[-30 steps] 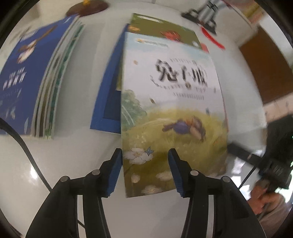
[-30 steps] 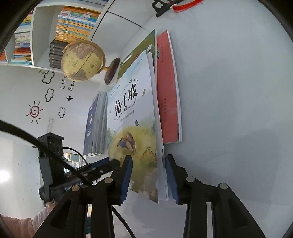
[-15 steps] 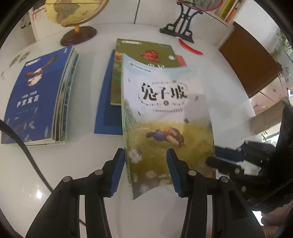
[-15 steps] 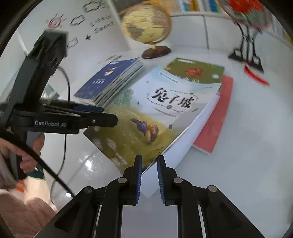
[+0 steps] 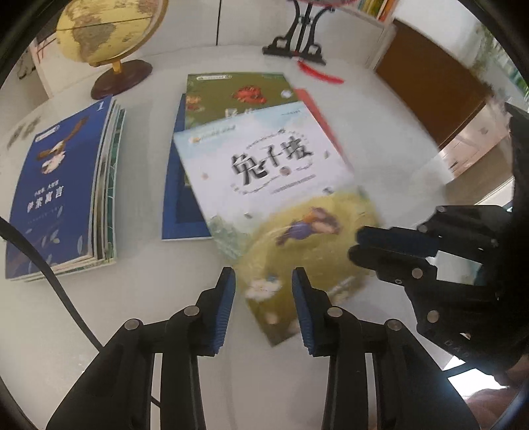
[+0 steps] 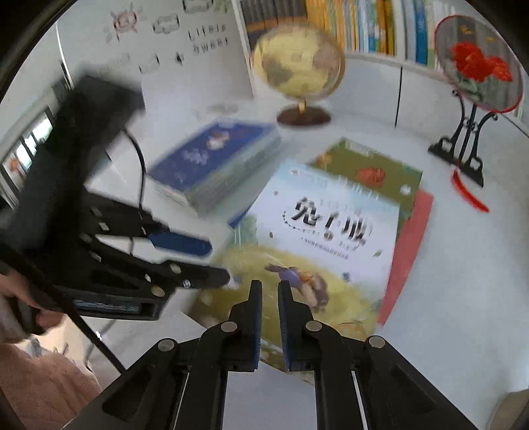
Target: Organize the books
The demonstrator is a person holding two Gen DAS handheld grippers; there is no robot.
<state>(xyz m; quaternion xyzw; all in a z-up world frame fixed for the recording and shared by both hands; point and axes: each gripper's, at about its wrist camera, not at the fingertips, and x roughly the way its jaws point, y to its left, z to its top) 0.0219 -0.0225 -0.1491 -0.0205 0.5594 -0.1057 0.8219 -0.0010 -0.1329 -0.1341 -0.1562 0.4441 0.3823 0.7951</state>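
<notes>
The rabbit-hill picture book is raised at a slant over the other books. My right gripper is shut on its near edge, one blue pad on the cover. My left gripper hovers at the book's lower corner. Its jaws are closing, the corner shows in the gap, and the pads do not press on it. Under the book lie a green book, a blue book and a red book. A blue-covered stack sits to the left.
On the white table a globe stands behind the stack. A round flower ornament on a black stand with a red tassel stands at the back right. A filled bookshelf lines the wall. A person's hand grips the left tool.
The right jaws have shut on the book's edge and the right gripper rolled and rose. The book has lifted and swung askew. The left jaws have narrowed.
</notes>
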